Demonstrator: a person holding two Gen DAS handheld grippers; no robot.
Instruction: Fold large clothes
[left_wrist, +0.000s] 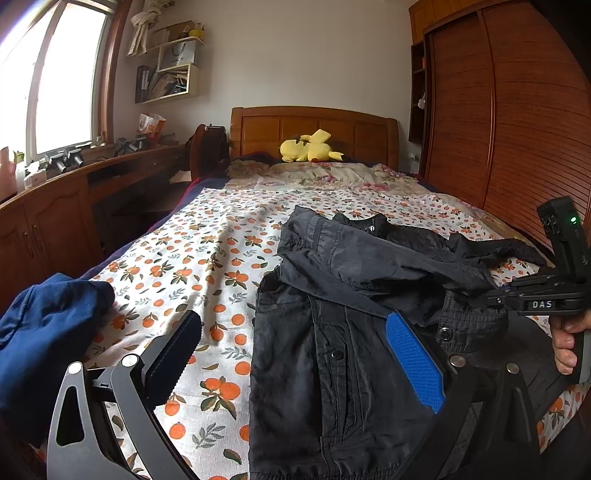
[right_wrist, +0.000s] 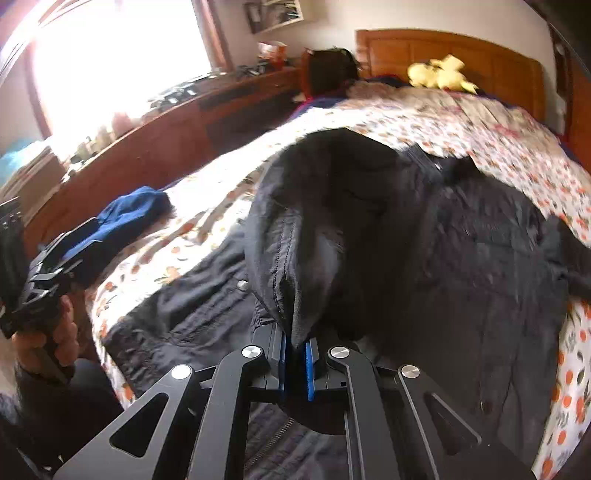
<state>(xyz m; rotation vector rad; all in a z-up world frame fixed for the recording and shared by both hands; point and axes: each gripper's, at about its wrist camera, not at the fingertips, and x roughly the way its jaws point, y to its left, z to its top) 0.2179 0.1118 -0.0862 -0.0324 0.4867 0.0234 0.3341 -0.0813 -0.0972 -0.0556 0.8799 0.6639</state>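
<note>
the bed (left_wrist: 207, 236), under an orange-print sheet, carries a black jacket (left_wrist: 332, 332), blue garment (left_wrist: 44, 325) and yellow plush (left_wrist: 310, 147).

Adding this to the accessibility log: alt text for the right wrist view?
The right gripper is shut on a fold of the black jacket spread over the orange-print bedsheet. A blue garment lies on the left, a yellow plush toy by the headboard.

Ahead of left gripper (left_wrist: 295, 354): bare patterned sheet (left_wrist: 207, 236), open to pass.
Left of it: blue garment (left_wrist: 44, 332) heaped in the way.
Right of it: black jacket (left_wrist: 332, 350) under one finger.
Far ahead: yellow plush toy (left_wrist: 310, 147), headboard (left_wrist: 314, 125).
</note>
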